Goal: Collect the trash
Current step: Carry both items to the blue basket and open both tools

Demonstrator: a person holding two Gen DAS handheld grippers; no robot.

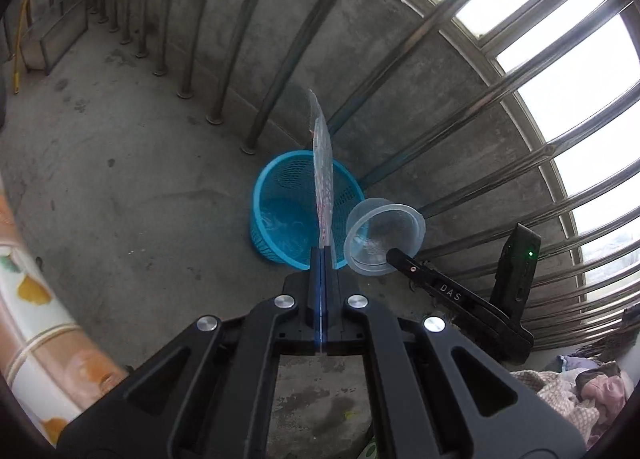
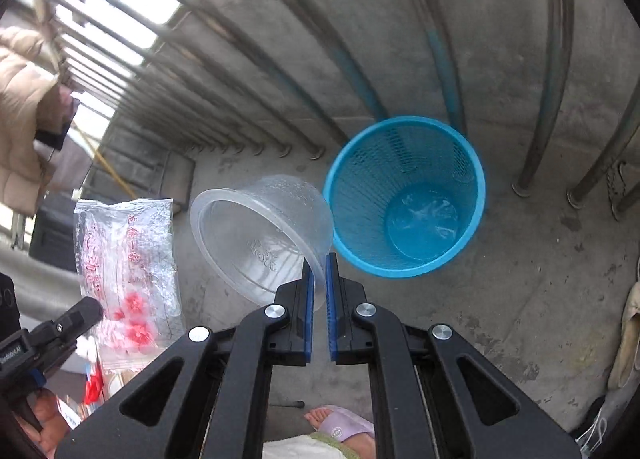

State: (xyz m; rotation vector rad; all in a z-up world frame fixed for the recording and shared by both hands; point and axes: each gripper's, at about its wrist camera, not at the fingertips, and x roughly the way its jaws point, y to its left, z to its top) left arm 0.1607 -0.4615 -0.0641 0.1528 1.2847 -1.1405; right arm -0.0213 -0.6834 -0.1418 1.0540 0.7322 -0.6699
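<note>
Nearest, the left gripper (image 1: 322,249) pinches a printed plastic bag (image 1: 323,179) and the right gripper (image 2: 320,259) clamps a clear plastic bowl's (image 2: 256,227) rim, both not yet dropped into the far blue mesh wastebasket (image 2: 404,195), which seems nearly empty.

We hold the left gripper (image 1: 321,249) angled downward, its jaws pressed flat together on a thin clear plastic bag (image 1: 323,179). At our three o'clock, the right gripper (image 2: 319,263) tilts down too, jaws pinching a clear plastic bowl's (image 2: 256,235) rim.
</note>
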